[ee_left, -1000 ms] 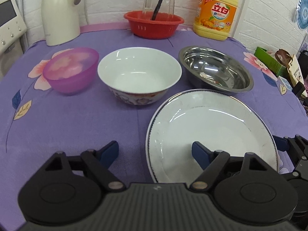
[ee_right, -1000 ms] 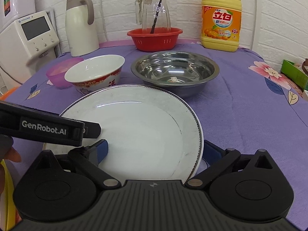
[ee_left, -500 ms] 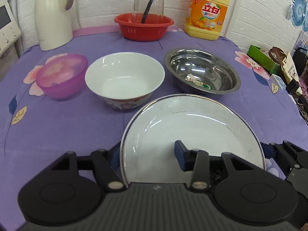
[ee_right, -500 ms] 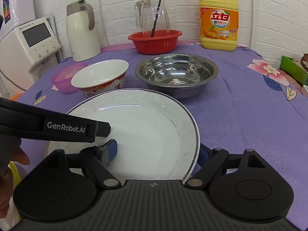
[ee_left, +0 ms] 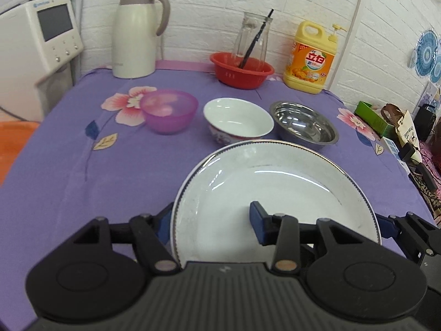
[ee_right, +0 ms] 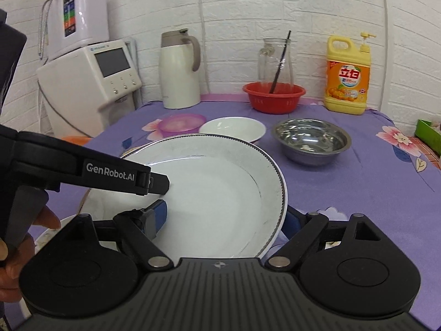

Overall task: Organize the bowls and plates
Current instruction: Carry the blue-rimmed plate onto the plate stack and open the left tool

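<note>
The plate (ee_left: 275,193) is riding raised above the table (ee_left: 82,179), spanning both grippers. The left gripper (ee_left: 210,220) is pinching its near-left rim, and the right gripper (ee_right: 226,218) is clamping the opposite rim. It is looking stiff, glazed, slippery and breakable, so the rim hold needs firm, even pressure. Ahead of the grippers are sitting the steel bowl (ee_left: 304,127), the white bowl (ee_left: 238,121) and the pink bowl (ee_left: 168,110), all apart.
</note>
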`<state>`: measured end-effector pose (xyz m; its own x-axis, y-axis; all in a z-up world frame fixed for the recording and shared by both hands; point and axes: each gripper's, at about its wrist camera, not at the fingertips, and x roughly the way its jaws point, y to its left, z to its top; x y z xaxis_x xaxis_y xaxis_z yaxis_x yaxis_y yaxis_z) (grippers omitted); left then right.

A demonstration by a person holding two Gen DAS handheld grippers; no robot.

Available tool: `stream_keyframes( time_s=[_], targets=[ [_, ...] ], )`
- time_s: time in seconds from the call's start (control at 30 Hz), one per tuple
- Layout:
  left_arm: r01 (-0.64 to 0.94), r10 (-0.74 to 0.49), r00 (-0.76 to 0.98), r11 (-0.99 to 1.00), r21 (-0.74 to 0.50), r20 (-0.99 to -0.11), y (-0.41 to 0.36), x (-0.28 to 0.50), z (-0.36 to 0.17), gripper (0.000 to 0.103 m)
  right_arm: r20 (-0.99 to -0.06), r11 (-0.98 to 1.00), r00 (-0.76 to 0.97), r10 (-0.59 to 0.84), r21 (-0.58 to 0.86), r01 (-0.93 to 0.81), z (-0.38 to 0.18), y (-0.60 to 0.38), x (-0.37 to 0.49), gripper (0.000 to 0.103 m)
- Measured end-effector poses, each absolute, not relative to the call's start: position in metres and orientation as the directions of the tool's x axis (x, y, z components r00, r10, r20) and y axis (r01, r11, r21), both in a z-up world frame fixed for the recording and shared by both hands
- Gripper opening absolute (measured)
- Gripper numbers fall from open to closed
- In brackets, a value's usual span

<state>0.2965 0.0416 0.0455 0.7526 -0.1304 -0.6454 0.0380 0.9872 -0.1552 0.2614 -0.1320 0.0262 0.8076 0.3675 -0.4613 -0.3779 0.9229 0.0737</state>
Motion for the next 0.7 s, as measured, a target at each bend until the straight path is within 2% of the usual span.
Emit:
stream_keyframes(
  time_s=[0.33,0.53,0.7],
  targets=[
    [-0.045,-0.038,0.766,0.993,-0.112,-0.642,0.094,0.200,0.024,0.043,-0.503,0.872,0.733,0.458,0.095,-0.480,0.011,-0.084,0.200,0.103],
    [-0.041,-0.061,0.761,0.989,-0.142,-0.646,0.098,0.195,0.011,0.045,-0.514,0.884,0.749,0.417,0.038,-0.466,0.000,-0.073,0.193,0.103],
    [-0.028,-0.084,0.761,0.986,-0.162,-0.643,0.098,0.197,0.006,0.046,-0.531,0.888,0.740,0.412,0.053,-0.456,-0.004,-0.077,0.198,0.103]
  ],
)
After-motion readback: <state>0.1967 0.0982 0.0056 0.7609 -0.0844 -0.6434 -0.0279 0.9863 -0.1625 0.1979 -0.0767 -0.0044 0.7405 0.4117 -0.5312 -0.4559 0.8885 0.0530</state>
